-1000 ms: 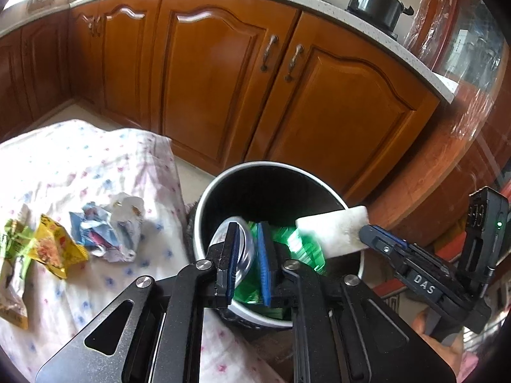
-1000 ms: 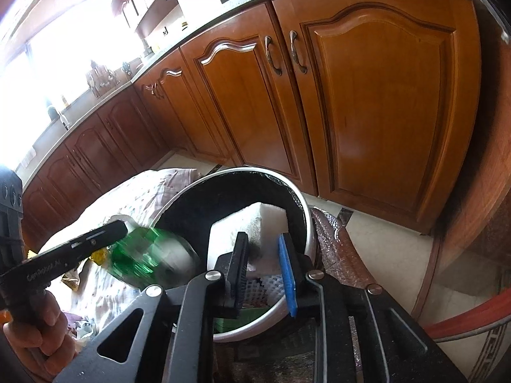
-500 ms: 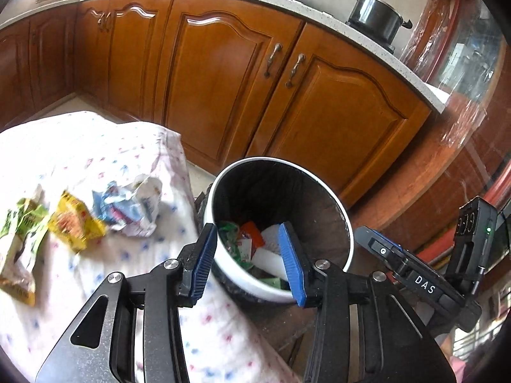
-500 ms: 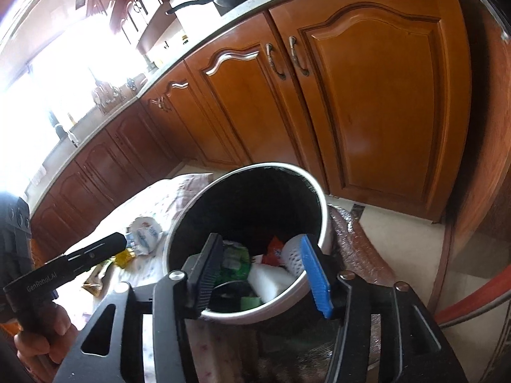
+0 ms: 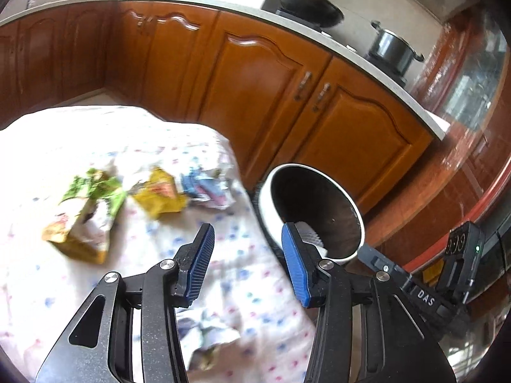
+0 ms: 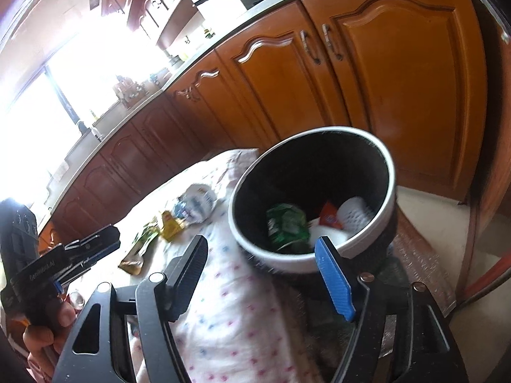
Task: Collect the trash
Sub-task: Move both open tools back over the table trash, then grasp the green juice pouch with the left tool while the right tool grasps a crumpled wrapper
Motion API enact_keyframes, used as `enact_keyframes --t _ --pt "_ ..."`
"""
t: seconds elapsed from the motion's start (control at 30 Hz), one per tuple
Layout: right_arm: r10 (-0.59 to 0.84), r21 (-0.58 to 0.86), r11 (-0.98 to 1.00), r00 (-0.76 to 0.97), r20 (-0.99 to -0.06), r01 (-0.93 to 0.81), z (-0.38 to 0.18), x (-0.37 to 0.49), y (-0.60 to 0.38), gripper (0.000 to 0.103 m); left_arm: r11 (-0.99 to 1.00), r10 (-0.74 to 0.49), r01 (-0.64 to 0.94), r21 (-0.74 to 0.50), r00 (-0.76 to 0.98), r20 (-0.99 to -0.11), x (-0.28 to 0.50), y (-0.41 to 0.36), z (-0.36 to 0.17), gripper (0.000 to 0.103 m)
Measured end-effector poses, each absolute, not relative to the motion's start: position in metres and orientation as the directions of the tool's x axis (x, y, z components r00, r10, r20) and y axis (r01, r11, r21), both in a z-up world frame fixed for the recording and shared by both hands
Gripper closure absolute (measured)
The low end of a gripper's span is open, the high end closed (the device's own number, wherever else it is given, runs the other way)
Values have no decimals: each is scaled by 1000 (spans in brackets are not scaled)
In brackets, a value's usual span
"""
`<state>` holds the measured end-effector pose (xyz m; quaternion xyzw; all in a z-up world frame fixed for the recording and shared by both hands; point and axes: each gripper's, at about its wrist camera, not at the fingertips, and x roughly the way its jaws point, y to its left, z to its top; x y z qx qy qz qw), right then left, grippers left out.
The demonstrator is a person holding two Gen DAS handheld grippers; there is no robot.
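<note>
A white-rimmed bin [image 5: 322, 185] [image 6: 357, 140] with a black liner stands beside the table's right end. Inside it lie a green wrapper [image 6: 287, 226], an orange scrap [image 6: 329, 217] and white foam pieces [image 6: 353, 210]. On the dotted tablecloth [image 5: 64, 287] lie a green-and-yellow packet [image 5: 86, 214], a yellow packet [image 5: 159, 196] and a blue-white crumpled wrapper [image 5: 206, 188]. My left gripper [image 5: 247, 263] is open and empty above the cloth, left of the bin. My right gripper [image 6: 265, 276] is open and empty near the bin's front rim.
Brown wooden cabinets [image 5: 262, 89] run behind the table and bin under a pale counter with a wok [image 5: 309, 3] and a pot [image 5: 392, 51]. Another crumpled wrapper [image 5: 207, 338] lies by the table's near edge. A hand [image 6: 44, 335] holds the left gripper's handle.
Both grippers opened wide and dropped their loads, the green wrapper and the white foam, into the bin. Both have since drawn back and swung left toward the table.
</note>
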<state>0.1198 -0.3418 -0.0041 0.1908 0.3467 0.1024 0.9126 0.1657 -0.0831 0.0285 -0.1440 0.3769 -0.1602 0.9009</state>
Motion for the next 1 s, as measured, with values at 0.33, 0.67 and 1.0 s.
enact_keyframes --t 0.33,0.67,1.0 --pt "364 428 899 706 -608 -95 -17 97 -298 25 918 -330 68 -392 679 -656 139 -22 9 58" --pt "417 432 889 659 -626 -153 -27 85 -253 25 919 -280 -14 -394 681 -677 127 26 -7 58" --pt "461 433 877 622 -634 -208 -29 84 -218 25 919 -270 -37 -392 664 -697 131 45 -18 58"
